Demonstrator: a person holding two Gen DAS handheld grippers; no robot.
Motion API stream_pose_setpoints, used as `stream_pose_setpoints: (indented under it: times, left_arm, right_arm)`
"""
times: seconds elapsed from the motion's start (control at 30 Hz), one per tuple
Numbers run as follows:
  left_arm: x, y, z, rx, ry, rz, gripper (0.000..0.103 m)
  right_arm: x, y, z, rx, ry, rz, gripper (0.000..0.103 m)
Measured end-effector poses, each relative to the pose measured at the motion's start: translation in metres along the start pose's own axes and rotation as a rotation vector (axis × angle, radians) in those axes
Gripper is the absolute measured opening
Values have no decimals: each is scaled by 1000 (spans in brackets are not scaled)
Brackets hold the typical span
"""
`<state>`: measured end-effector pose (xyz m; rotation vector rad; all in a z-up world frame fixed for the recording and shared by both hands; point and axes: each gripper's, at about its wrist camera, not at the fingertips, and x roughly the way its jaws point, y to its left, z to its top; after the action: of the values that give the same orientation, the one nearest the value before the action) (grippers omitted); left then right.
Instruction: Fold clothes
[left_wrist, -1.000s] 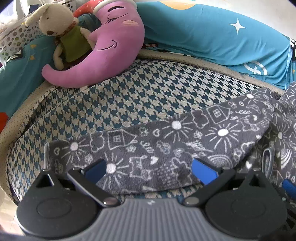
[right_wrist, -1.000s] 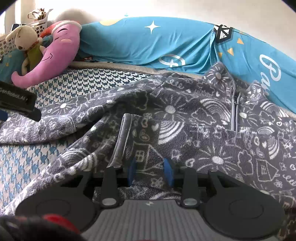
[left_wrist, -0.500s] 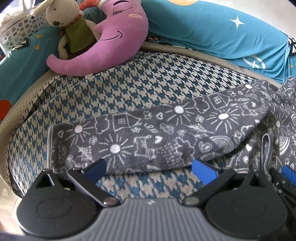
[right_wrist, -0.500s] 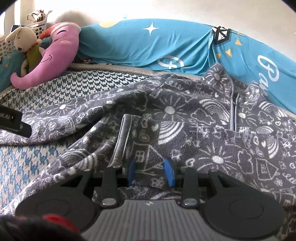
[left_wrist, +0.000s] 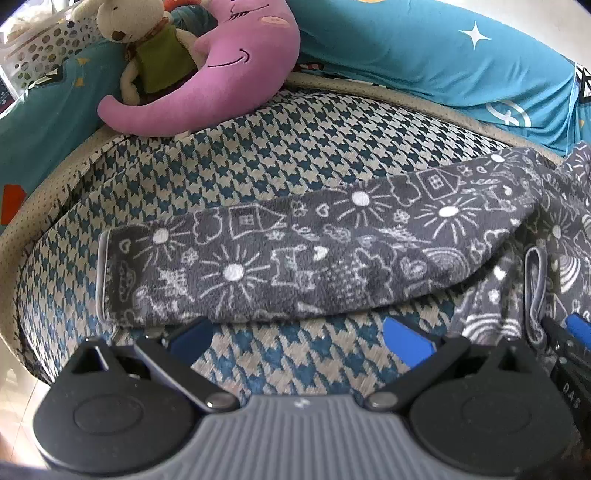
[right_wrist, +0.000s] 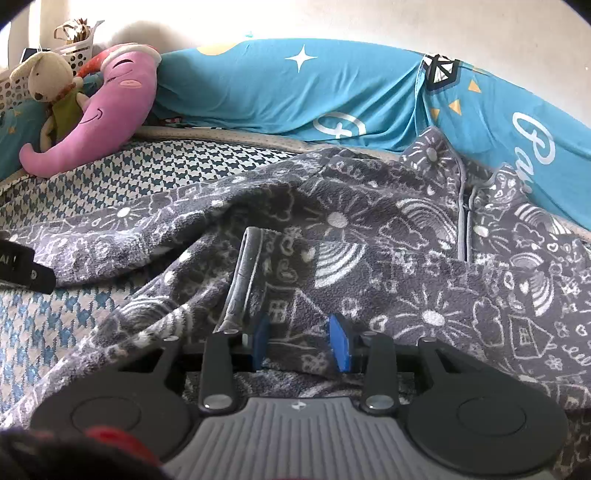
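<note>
Now a grey garment (right_wrist: 369, 229) is spread on the houndstooth cushion (left_wrist: 258, 147), one sleeve (left_wrist: 295, 254) laid flat. Its fabric is pinched by the half-closed right gripper (right_wrist: 300, 338); nothing is held by the wide-spread left gripper (left_wrist: 299, 338).

Left wrist view: set low and close over the houndstooth mattress (left_wrist: 258, 155), looking forward along the left gripper (left_wrist: 299, 338) toward the purple moon plush (left_wrist: 229, 70) and the teal bolster (left_wrist: 424, 55). Near enough that the grey printed sleeve (left_wrist: 295, 258) fills the middle ground.

Right wrist view: set low over the grey printed garment (right_wrist: 406, 258), looking along the right gripper (right_wrist: 299, 341) toward the same bolster (right_wrist: 295, 92).

Shared by both: sleeve (right_wrist: 122, 232), mattress (right_wrist: 166, 166), moon plush (right_wrist: 107, 110), rabbit toy (left_wrist: 147, 44) (right_wrist: 51, 88). Part of the left gripper (right_wrist: 22, 267) visible at the right view's left edge.
</note>
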<state>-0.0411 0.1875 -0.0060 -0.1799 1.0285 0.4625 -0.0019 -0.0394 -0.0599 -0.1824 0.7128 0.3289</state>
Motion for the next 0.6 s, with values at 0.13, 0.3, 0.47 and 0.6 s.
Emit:
stream_pose_setpoints:
  times: [0.13,0.3,0.47,0.6]
  left_arm:
    - [-1,1,-3,-6,0,4,103]
    - [-4,3,-6,-5,-13,19,103]
    - [-7,4,-9,-14,-13,8,103]
    - [-11,1,-12,-9,-15,-2,103]
  right_arm:
    - [-14,-11,13,26,9,47,39]
    - [-50,-43,29,102,-26,58,51]
    - [-66,-87,21,182,14,-57,55]
    - [-81,-128,14,265,29,-116,55]
